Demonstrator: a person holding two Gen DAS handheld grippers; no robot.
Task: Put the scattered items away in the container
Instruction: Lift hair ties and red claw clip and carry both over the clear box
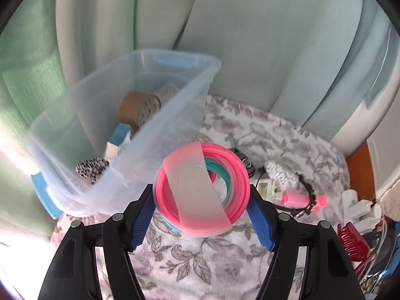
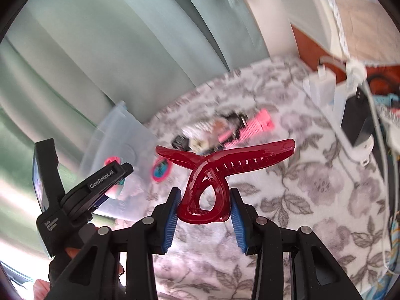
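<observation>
We see the left gripper clamped on a coil of pink and teal bands, just beside the clear container. The right gripper is clamped on a red hair claw above the floral cloth.

A home, likely a bedroom: pale green curtains hang behind a floral blanket strewn with hair things, chargers and cables lie beside it, and lace-edged bedding shows.
</observation>
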